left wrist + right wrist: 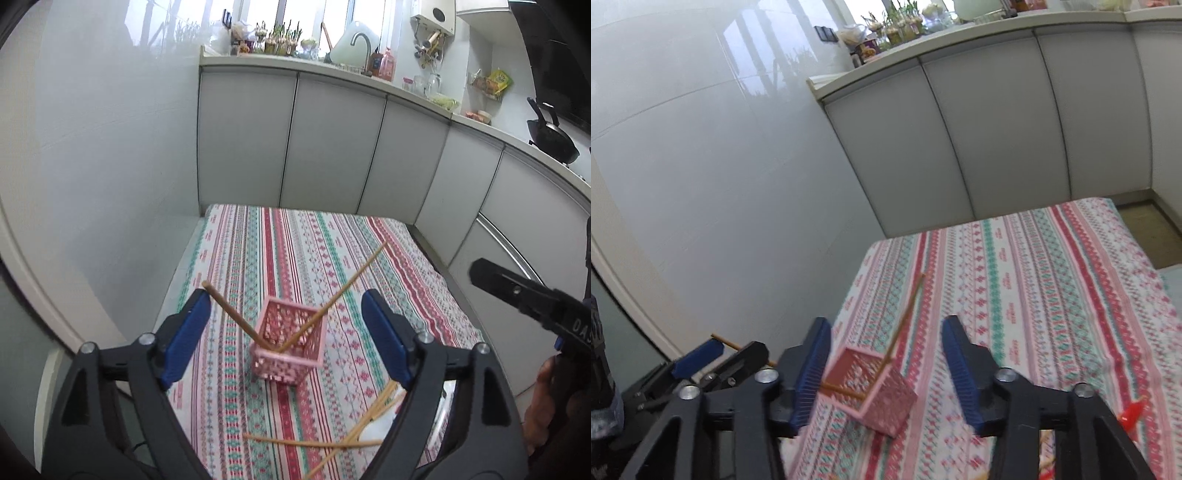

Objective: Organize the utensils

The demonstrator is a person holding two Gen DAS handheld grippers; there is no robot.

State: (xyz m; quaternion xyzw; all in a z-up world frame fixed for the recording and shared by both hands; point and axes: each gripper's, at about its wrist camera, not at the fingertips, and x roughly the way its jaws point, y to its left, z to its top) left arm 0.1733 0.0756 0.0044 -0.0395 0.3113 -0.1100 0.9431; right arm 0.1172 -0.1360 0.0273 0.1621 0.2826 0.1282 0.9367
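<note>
A pink lattice basket (286, 345) stands on the striped tablecloth (295, 251) and holds two wooden chopsticks (332, 299) that lean out left and right. My left gripper (286, 332) is open and empty, its blue pads either side of the basket, above it. Several loose chopsticks (354, 432) lie on the cloth near the front right, beside a white object. In the right wrist view the basket (875, 391) sits between the open, empty right gripper (886, 373) pads. The left gripper's blue pad (698, 358) shows at the lower left.
Grey kitchen cabinets (332, 147) stand behind the table, with a white wall on the left. A red object (1132, 411) lies at the table's right front. The right gripper's black body (524, 295) is at the right edge of the left view.
</note>
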